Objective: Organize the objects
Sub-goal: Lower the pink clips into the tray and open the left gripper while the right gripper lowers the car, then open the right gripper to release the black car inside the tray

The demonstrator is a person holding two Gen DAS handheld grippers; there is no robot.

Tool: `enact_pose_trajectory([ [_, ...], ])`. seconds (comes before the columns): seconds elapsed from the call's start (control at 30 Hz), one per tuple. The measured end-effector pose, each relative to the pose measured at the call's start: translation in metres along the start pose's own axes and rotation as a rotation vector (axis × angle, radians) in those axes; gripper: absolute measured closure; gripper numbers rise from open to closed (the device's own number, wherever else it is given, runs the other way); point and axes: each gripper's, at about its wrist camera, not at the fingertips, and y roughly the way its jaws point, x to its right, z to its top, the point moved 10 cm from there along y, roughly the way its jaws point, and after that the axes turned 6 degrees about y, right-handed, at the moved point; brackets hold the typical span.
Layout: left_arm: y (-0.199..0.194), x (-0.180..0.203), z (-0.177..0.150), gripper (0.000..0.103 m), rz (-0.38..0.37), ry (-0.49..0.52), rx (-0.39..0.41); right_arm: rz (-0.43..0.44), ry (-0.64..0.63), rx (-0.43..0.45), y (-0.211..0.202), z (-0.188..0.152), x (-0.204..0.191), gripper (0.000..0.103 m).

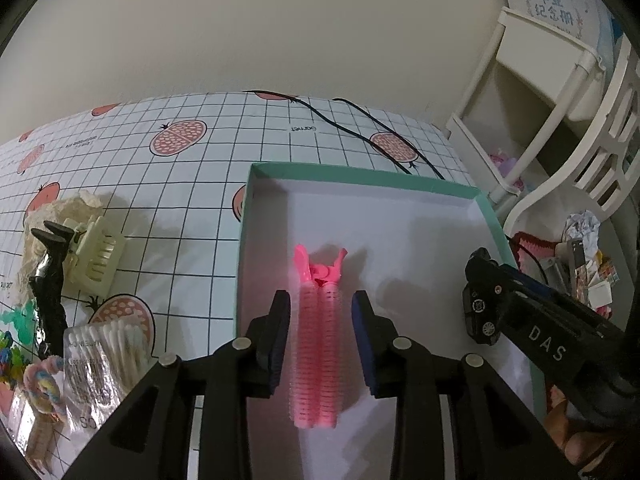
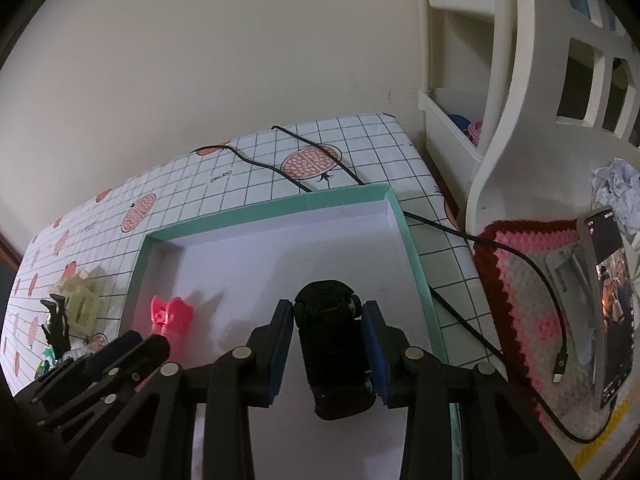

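Looks like a bedroom or home corner: bench under a pomegranate-print grid cloth (image 1: pixel 224 184), white shelf unit (image 2: pixel 516 92) with yarn in it, crocheted pink mat (image 2: pixel 520 280) holding a phone (image 2: pixel 610 312), hair clips (image 1: pixel 96 252) and cotton swabs (image 1: pixel 108 344) lying around.

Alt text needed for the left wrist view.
The open left gripper straddles a pink hair-roller clip lying in a teal-rimmed box. Outside it, on the checked tablecloth, lie a cream claw clip and cotton swabs.
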Motion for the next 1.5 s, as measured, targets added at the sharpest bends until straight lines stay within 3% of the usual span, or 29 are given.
enact_pose_trajectory([
  [0.2, -0.009, -0.006, 0.007, 0.068, -0.004, -0.024, 0.018, 0.011, -0.001, 0.011, -0.005, 0.003, 0.000, 0.065],
  [0.27, -0.014, -0.008, 0.010, 0.061, 0.002, -0.025, 0.031, 0.014, 0.000, 0.015, -0.008, 0.004, 0.000, 0.065],
  [0.4, -0.018, -0.012, 0.012, 0.057, 0.007, -0.038, 0.038, 0.018, -0.003, 0.020, -0.012, 0.004, 0.000, 0.061],
  [0.47, -0.020, -0.016, 0.014, 0.048, 0.017, -0.044, 0.043, 0.018, -0.003, 0.018, -0.012, 0.003, 0.000, 0.060],
  [0.6, -0.020, -0.022, 0.014, 0.046, 0.027, -0.059, 0.041, 0.018, -0.013, 0.010, -0.011, 0.000, -0.001, 0.060],
  [0.73, -0.017, -0.028, 0.013, 0.037, 0.040, -0.072, 0.031, 0.014, -0.017, 0.003, -0.009, -0.003, -0.001, 0.060],
  [0.9, -0.015, -0.031, 0.009, 0.034, 0.060, -0.070, 0.016, 0.013, -0.024, -0.006, -0.006, -0.006, -0.002, 0.045],
  [0.97, -0.014, -0.033, 0.008, 0.024, 0.067, -0.071, 0.013, 0.012, -0.033, -0.007, -0.006, -0.007, -0.003, 0.041],
  [1.1, -0.011, -0.038, 0.004, 0.023, 0.088, -0.079, -0.005, 0.019, -0.040, -0.007, -0.005, -0.009, -0.006, 0.034],
  [1.17, -0.010, -0.042, 0.001, 0.015, 0.096, -0.090, -0.020, 0.025, -0.039, -0.008, -0.004, -0.010, -0.007, 0.026],
  [1.4, -0.008, -0.047, -0.003, 0.011, 0.110, -0.111, -0.034, 0.027, -0.040, -0.024, 0.000, -0.014, -0.005, 0.022],
  [1.5, -0.010, -0.049, -0.003, 0.003, 0.113, -0.122, -0.029, 0.027, -0.033, -0.019, 0.000, -0.014, -0.004, 0.010],
])
